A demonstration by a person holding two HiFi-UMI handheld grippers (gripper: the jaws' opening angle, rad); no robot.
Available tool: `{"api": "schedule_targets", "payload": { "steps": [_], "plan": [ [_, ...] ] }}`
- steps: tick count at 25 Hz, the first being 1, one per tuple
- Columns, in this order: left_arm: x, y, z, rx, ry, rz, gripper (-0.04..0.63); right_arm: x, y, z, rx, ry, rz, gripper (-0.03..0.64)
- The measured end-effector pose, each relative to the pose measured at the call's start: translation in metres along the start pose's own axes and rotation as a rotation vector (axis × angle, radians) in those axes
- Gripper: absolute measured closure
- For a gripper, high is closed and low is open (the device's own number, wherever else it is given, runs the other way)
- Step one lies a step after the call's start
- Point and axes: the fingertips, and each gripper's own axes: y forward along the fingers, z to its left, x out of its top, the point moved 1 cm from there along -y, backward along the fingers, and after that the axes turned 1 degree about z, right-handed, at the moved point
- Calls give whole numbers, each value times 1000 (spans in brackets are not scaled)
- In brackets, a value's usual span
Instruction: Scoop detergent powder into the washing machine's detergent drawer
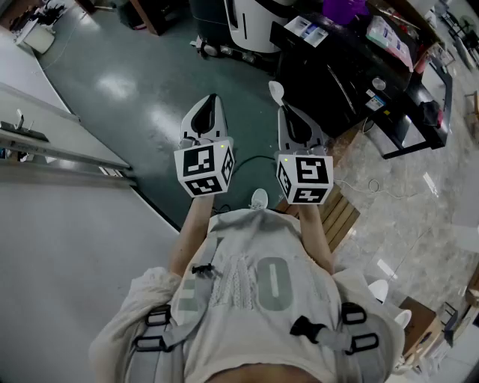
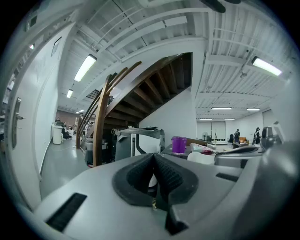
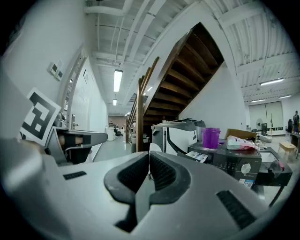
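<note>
Over open floor (image 1: 127, 90), closed left gripper (image 1: 213, 99) flanks right gripper (image 1: 283, 109) pinching scoop (image 1: 275, 91).

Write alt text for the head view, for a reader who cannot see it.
Seen from above, a person holds two grippers over a dark green floor: the right gripper pinches a white scoop, the left gripper is shut on nothing. Ahead stands a black appliance with a purple cup on top.

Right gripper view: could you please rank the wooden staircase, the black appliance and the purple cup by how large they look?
1. wooden staircase, by far the largest
2. black appliance
3. purple cup, clearly the smallest
</note>
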Motion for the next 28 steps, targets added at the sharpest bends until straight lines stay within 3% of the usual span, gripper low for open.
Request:
{"api": "schedule_targets", "payload": {
  "steps": [21,28],
  "plan": [
    [-25,42,-16,-25,2,58,575,-31,26,-54,-54,46,63,614],
    [-14,77,-18,-47,8,22,575,-27,42,-83,-90,65,47,614]
  ]
}}
